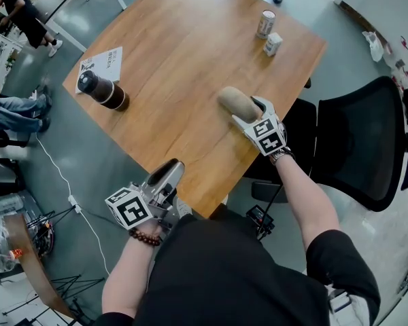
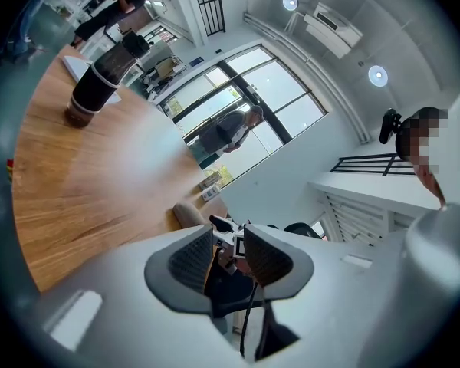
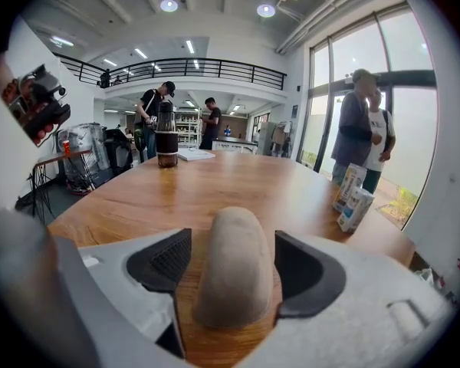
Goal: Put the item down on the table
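Observation:
A tan, oblong item (image 1: 235,102) lies on the wooden table (image 1: 183,60) near its right edge. My right gripper (image 1: 251,114) is around the item's near end, jaws spread. In the right gripper view the item (image 3: 231,236) rests on the wood between the two dark pads, with a slim gap on each side, so the right gripper (image 3: 231,274) stands open. My left gripper (image 1: 168,174) hovers at the table's near corner, away from the item. Its jaws (image 2: 228,255) are narrowly apart, with nothing between them.
A dark bottle (image 1: 102,90) and a printed sheet (image 1: 103,62) sit at the table's left corner. A can (image 1: 266,24) and a small carton (image 1: 273,44) stand at the far right corner. A black office chair (image 1: 357,141) is right of the table. People stand in the background.

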`<control>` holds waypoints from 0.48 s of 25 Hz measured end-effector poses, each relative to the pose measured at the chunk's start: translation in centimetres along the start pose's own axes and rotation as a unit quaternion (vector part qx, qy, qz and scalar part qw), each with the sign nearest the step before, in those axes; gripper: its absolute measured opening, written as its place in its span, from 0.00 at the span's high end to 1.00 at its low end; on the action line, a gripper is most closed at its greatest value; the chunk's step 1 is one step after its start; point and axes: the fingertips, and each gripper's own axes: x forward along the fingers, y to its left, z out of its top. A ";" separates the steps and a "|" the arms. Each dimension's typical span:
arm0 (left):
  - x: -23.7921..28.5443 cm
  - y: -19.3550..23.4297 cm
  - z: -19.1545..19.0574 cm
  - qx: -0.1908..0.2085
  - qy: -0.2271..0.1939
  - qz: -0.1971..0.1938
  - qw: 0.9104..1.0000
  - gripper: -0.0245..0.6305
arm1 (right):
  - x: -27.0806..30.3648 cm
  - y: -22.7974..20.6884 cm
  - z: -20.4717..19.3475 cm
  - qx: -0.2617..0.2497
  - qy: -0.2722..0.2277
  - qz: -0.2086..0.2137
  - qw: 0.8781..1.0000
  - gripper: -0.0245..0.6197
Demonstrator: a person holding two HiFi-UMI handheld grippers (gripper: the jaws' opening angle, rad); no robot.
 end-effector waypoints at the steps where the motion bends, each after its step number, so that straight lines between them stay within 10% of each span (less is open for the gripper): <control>1: 0.1 -0.1 0.0 0.003 0.003 -0.002 1.000 0.76 | -0.5 0.2 0.6 0.000 -0.008 -0.004 1.000 0.47; 12: 1.2 -1.0 0.5 0.071 0.026 -0.048 0.996 0.96 | -8.4 5.8 6.2 0.036 -0.073 -0.049 0.995 0.68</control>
